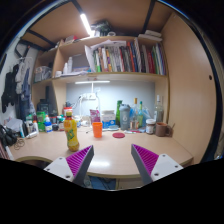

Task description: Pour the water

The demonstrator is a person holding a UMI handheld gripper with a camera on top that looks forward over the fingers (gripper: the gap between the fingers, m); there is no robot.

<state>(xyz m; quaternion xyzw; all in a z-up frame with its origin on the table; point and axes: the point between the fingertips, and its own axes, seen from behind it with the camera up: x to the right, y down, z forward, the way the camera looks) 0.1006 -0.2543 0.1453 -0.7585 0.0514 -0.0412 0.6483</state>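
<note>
My gripper (pixel 112 165) is open, its two purple pads spread wide with nothing between them, held over the near edge of a wooden desk (pixel 110 152). Beyond the left finger stands a yellow bottle (pixel 71 132) with a red cap and an orange label. Farther back, at mid desk, stands an orange cup (pixel 96 127). A flat red disc (pixel 119 134) lies just right of the cup. All three are well ahead of the fingers and untouched.
Several bottles and jars (pixel 137 115) line the desk's back right. Clutter and cables (pixel 15 132) crowd the left end. Bookshelves (pixel 115 60) hang above, with a lit strip lamp under them. A wooden panel (pixel 190 90) closes the right side.
</note>
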